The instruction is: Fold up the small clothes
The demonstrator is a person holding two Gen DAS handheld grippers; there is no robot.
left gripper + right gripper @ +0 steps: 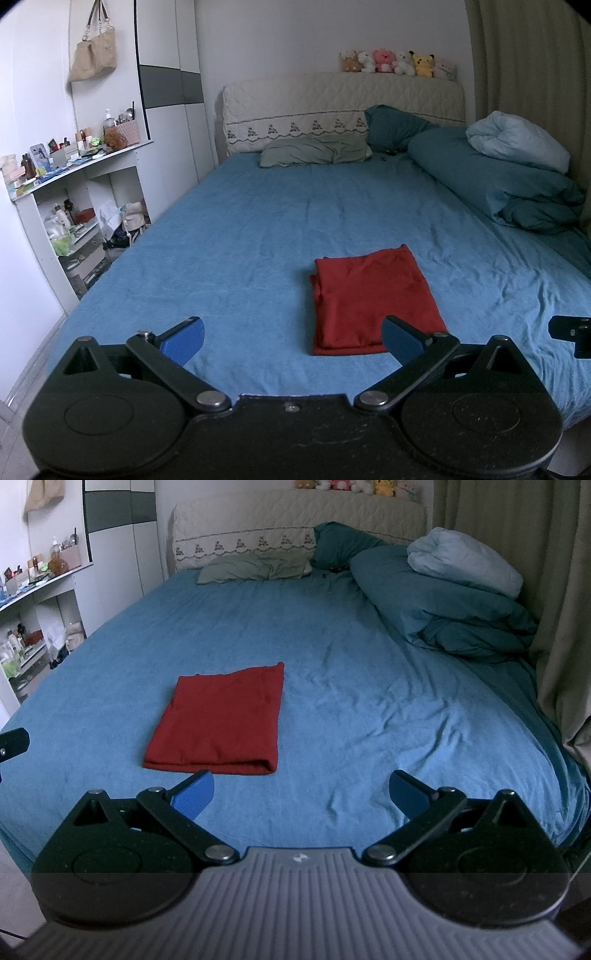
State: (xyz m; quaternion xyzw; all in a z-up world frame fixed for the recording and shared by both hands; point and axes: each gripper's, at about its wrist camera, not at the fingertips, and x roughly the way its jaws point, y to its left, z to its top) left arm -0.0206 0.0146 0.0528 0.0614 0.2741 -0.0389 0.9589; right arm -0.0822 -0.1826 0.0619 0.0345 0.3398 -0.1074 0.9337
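Blue fingers [181, 341] apart above bedsheet [240, 236]

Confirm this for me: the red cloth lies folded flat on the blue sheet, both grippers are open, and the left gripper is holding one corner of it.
One detail is off. The left gripper holds nothing: in the left wrist view its jaws are spread wide and empty, short of the red cloth. The rest stands: the cloth lies folded flat on the blue sheet, and the right gripper is open too.
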